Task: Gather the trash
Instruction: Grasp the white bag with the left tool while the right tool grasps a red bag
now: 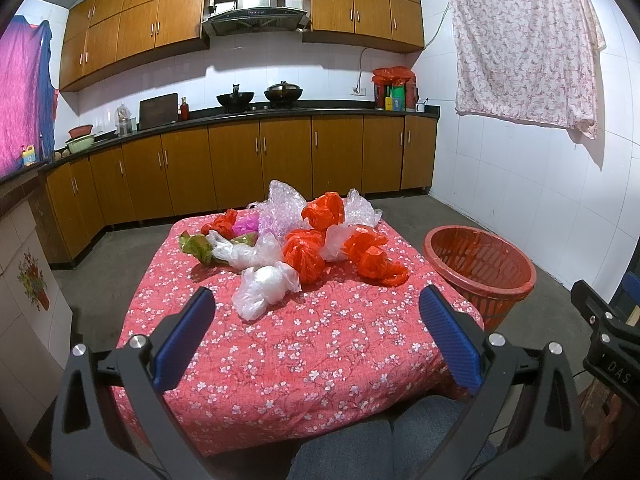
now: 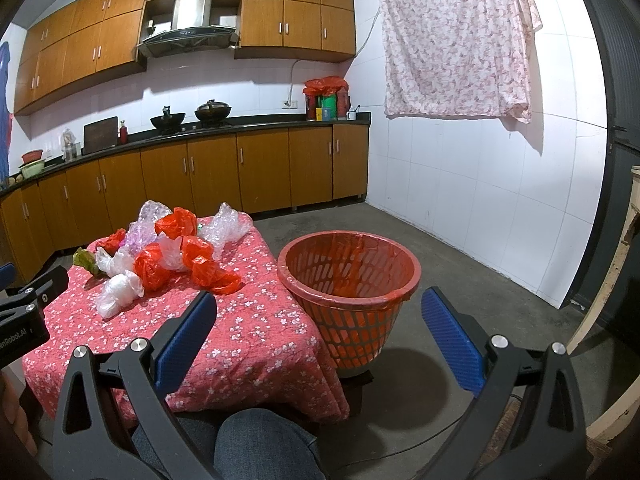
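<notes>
A heap of crumpled plastic bags lies on the far half of a low table with a red flowered cloth (image 1: 312, 344): several red bags (image 1: 305, 254), clear and white ones (image 1: 266, 284), bubble wrap (image 1: 282, 204), a green one (image 1: 196, 246). The heap also shows in the right wrist view (image 2: 160, 258). A red slotted basket (image 1: 480, 266) with a red liner stands on the floor right of the table (image 2: 350, 276). My left gripper (image 1: 318, 308) is open and empty above the table's near half. My right gripper (image 2: 320, 312) is open and empty, in front of the basket.
Wooden kitchen cabinets (image 1: 260, 160) and a dark counter with woks run along the back wall. A flowered cloth (image 1: 524, 40) hangs on the white tiled wall at right. The person's knees (image 1: 384, 448) are below the table's near edge. Grey concrete floor (image 2: 460, 248) surrounds the basket.
</notes>
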Motion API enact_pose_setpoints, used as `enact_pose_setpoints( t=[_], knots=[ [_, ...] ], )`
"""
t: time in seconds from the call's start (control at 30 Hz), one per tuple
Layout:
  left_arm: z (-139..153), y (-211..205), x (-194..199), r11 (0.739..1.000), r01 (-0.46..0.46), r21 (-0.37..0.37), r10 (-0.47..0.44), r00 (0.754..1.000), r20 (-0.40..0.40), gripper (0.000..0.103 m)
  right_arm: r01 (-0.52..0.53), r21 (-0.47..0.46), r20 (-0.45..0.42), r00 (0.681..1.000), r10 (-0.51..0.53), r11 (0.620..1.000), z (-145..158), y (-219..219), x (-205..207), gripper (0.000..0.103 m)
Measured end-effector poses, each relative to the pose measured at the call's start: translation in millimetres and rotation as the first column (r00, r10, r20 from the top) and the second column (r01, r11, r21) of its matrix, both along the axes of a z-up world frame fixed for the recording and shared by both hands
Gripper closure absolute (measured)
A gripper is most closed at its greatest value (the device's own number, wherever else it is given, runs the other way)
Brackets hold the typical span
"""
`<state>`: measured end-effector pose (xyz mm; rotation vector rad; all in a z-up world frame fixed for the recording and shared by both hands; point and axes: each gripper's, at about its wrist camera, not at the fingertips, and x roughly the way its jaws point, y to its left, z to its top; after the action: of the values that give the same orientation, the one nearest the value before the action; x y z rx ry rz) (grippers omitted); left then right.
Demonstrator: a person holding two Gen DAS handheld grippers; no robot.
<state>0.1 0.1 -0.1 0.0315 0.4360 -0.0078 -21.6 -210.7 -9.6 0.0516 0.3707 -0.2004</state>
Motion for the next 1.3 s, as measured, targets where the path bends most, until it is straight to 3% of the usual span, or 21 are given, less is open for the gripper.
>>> enact_pose_setpoints(
  t=[0.37,0.7,0.8,0.97,1.13,1.3],
  knots=[
    [-3,10,3,1.0,-0.028,-0.013,0.027,0.999,-0.022,0.004,-0.046,0.021,-0.007,0.999,0.046,0.999,-3,1,8,0.002],
    [-37,65,41,0.983,-0.182,-0.041,0.175,0.976,-0.126,0.004,-0.095,0.082,-0.048,0.994,0.099,0.992,-10,2,48,0.002],
    [-46,81,57,0.976,-0.213,-0.039,0.204,0.966,-0.156,0.004,-0.126,0.114,-0.074,0.988,0.135,0.985,-14,3,75,0.008],
    [-60,100,98,0.972,-0.23,-0.041,0.218,0.956,-0.197,0.004,-0.206,0.125,-0.145,0.964,0.224,0.97,-24,22,137,0.02],
    [-74,107,143,0.978,-0.203,-0.05,0.185,0.953,-0.242,0.005,-0.288,0.154,-0.244,0.916,0.319,0.945,-49,45,198,0.024],
    [-89,104,181,0.988,-0.146,-0.059,0.124,0.952,-0.28,0.012,-0.343,0.157,-0.309,0.873,0.376,0.926,-74,60,239,0.024]
  ],
)
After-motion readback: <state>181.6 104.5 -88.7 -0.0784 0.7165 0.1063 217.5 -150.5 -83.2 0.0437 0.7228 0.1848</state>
